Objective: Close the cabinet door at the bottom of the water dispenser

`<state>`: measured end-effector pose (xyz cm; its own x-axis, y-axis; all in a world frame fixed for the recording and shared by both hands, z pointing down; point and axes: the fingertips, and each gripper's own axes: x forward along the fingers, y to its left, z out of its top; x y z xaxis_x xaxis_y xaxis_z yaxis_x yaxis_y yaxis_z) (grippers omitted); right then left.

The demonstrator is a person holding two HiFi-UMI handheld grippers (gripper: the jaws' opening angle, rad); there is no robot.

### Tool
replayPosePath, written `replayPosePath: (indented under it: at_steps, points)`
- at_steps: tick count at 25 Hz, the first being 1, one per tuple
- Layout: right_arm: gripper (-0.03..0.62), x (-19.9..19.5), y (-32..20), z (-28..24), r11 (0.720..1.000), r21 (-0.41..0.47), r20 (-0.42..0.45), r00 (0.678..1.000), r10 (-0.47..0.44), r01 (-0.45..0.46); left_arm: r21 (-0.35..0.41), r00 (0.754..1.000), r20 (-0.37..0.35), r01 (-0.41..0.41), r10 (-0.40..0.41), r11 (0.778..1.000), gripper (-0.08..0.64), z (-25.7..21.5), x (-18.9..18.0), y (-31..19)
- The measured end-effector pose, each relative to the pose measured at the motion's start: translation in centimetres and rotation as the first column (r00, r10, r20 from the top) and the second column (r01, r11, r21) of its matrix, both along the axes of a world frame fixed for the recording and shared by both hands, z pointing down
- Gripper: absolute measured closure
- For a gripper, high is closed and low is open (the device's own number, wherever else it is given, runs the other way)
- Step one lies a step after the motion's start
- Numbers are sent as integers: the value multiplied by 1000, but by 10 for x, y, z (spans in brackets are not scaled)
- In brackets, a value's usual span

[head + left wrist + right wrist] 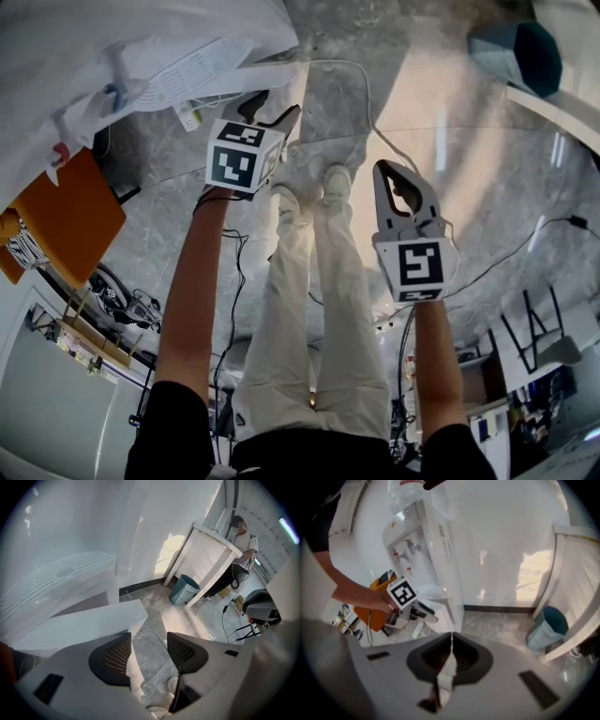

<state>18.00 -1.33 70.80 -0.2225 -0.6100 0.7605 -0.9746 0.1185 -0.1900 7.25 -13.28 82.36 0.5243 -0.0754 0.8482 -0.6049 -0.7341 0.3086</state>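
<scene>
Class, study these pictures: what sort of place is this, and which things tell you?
Probably an office or lab workroom: a bottled water dispenser stands indoors, a teal waste bin sits on the stone-look floor, and cables trail across it.

No lettering is legible; print on the white sheet [192,75] is too small.

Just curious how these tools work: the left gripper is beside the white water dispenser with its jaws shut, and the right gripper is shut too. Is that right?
Not quite. The left gripper has its jaws apart, with nothing held between them, as the left gripper view shows. It is beside the white water dispenser, and the right gripper is shut.
</scene>
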Motion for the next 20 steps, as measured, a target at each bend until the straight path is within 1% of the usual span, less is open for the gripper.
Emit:
replayPosePath:
  at_steps: [8, 15, 20]
  points:
    - [557, 8, -4, 9, 1000, -3, -6, 1000, 16, -16, 38, 1000, -3, 21, -21, 999, 318, 3, 12, -23]
    - [557, 9, -7, 12, 1000, -11, -8, 1000, 18, -18, 75, 1000, 15, 2, -3, 997, 318, 7, 22, -40]
    - [557, 9, -10, 15, 1000, -13, -12, 1000, 25, -25, 102, 1000, 24, 10, -13, 995, 318, 10, 25, -52]
